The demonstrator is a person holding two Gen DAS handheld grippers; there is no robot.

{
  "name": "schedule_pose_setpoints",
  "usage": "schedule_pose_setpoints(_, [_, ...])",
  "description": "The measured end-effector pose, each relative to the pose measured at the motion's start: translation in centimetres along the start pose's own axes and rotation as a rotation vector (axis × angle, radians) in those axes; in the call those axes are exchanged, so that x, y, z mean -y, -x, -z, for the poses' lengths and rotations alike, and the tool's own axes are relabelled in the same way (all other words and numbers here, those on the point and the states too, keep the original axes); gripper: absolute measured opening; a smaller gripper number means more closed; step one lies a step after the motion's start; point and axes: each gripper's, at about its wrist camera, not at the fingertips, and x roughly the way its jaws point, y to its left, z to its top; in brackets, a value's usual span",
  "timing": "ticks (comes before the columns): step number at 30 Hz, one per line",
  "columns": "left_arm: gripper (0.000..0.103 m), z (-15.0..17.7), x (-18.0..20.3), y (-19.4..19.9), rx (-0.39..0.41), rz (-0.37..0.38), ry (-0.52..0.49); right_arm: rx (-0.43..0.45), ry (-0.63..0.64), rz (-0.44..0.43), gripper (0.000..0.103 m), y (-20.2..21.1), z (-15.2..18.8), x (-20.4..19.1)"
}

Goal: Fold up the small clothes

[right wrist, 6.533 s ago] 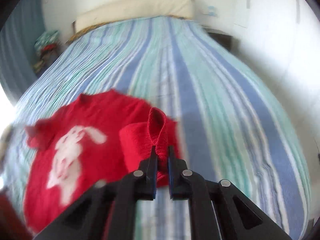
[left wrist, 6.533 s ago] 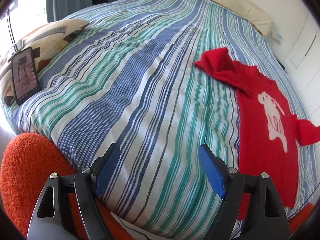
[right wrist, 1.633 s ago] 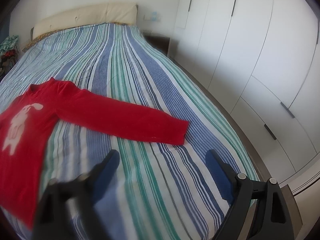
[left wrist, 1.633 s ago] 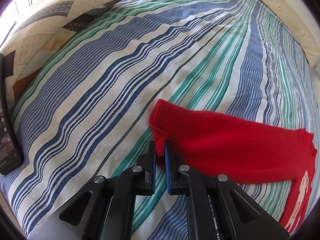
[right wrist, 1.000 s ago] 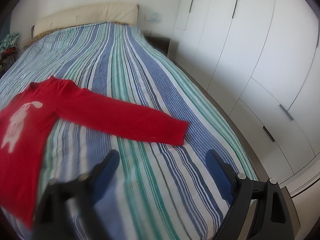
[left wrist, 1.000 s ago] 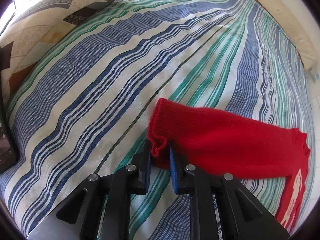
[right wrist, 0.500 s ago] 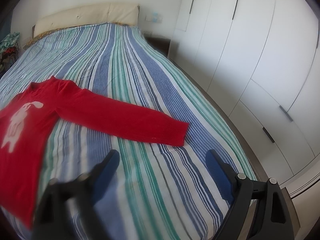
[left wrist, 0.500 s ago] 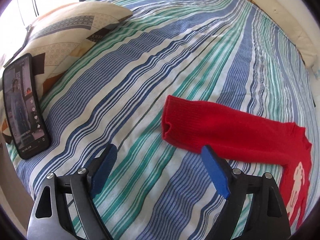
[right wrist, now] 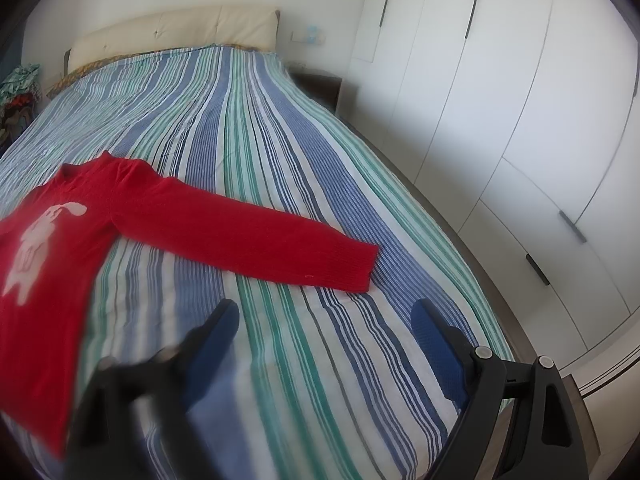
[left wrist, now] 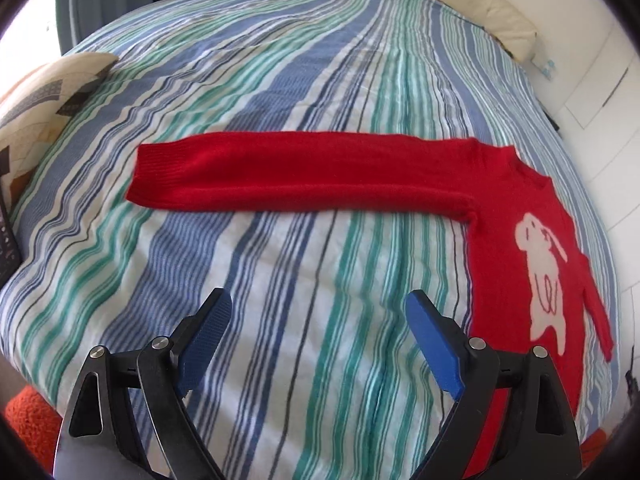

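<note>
A small red sweater [left wrist: 512, 216] with a white rabbit on the chest lies flat on the striped bed. One sleeve [left wrist: 288, 176] stretches straight out to the left in the left wrist view. The other sleeve [right wrist: 248, 236] stretches to the right in the right wrist view, from the body [right wrist: 44, 240]. My left gripper [left wrist: 318, 344] is open and empty, held back from the sleeve above the bedspread. My right gripper [right wrist: 324, 344] is open and empty, short of the other sleeve's cuff.
The bed has a blue, green and white striped cover [left wrist: 320, 60]. A patterned pillow [left wrist: 36, 108] lies at the left edge, an orange fuzzy thing [left wrist: 28, 424] at the near left. White wardrobes [right wrist: 520, 100] and a nightstand [right wrist: 320, 84] stand to the right.
My left gripper opened, let go of the sleeve cuff and pulled back and up, leaving the sleeve laid out straight. My right gripper has stayed open and still.
</note>
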Motion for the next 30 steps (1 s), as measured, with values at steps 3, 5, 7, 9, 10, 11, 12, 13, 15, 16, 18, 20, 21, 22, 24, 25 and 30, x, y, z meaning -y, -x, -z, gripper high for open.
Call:
schedule_pose_setpoints(3, [0.090, 1.5, 0.9, -1.2, -0.025, -0.008, -0.035, -0.003, 0.003, 0.000, 0.088, 0.0, 0.0, 0.0])
schedule_pose_setpoints(5, [0.090, 2.4, 0.7, -2.0, -0.038, -0.007, -0.041, -0.006, 0.007, 0.002, 0.088, 0.0, 0.0, -0.1])
schedule_pose_setpoints(7, [0.090, 3.2, 0.5, -2.6, -0.045, -0.026, -0.051, -0.007, 0.011, 0.003, 0.088, 0.0, 0.0, -0.1])
schedule_pose_setpoints(9, [0.090, 3.7, 0.4, -2.8, -0.045, -0.040, -0.066, -0.010, 0.012, 0.004, 0.088, 0.0, 0.0, -0.1])
schedule_pose_setpoints(10, [0.090, 3.8, 0.4, -2.7, -0.040, -0.043, -0.074, -0.012, 0.012, 0.004, 0.088, -0.1, 0.0, -0.2])
schedule_pose_setpoints(11, [0.090, 3.8, 0.6, -2.5, -0.034, -0.043, -0.080, -0.014, 0.013, 0.004, 0.088, -0.2, -0.1, -0.2])
schedule_pose_setpoints(12, [0.090, 3.8, 0.7, -2.3, -0.028, -0.042, -0.083, -0.015, 0.014, 0.004, 0.088, -0.3, -0.1, -0.3])
schedule_pose_setpoints(13, [0.090, 3.8, 0.8, -2.2, -0.021, -0.037, -0.084, -0.016, 0.014, 0.004, 0.088, -0.4, 0.0, -0.3])
schedule_pose_setpoints(15, [0.090, 4.0, 0.9, -2.0, -0.009, -0.027, -0.082, -0.017, 0.014, 0.006, 0.088, -0.4, 0.0, -0.3])
schedule_pose_setpoints(16, [0.090, 4.1, 1.0, -1.9, -0.007, -0.025, -0.083, -0.016, 0.013, 0.007, 0.088, -0.4, 0.0, -0.3])
schedule_pose_setpoints(18, [0.090, 4.1, 1.1, -2.0, -0.008, -0.029, -0.090, -0.014, 0.009, 0.007, 0.088, -0.4, 0.0, -0.2])
schedule_pose_setpoints(20, [0.090, 4.2, 1.2, -2.2, -0.013, -0.039, -0.098, -0.014, 0.004, 0.006, 0.088, -0.4, 0.0, -0.1])
schedule_pose_setpoints(21, [0.090, 4.3, 1.2, -2.3, -0.015, -0.044, -0.101, -0.015, 0.000, 0.004, 0.088, -0.5, 0.0, 0.0])
schedule_pose_setpoints(22, [0.090, 4.3, 1.3, -2.4, -0.017, -0.048, -0.102, -0.016, -0.004, 0.003, 0.088, -0.5, 0.0, 0.1])
schedule_pose_setpoints(24, [0.091, 4.1, 1.4, -2.6, -0.020, -0.049, -0.101, -0.018, -0.012, -0.001, 0.088, -0.6, 0.0, 0.3])
schedule_pose_setpoints(25, [0.092, 4.1, 1.4, -2.6, -0.021, -0.050, -0.101, -0.019, -0.015, -0.002, 0.088, -0.6, 0.0, 0.3])
schedule_pose_setpoints(30, [0.096, 4.3, 1.5, -3.0, -0.039, -0.053, -0.109, -0.015, -0.016, -0.001, 0.088, -0.5, 0.0, 0.3])
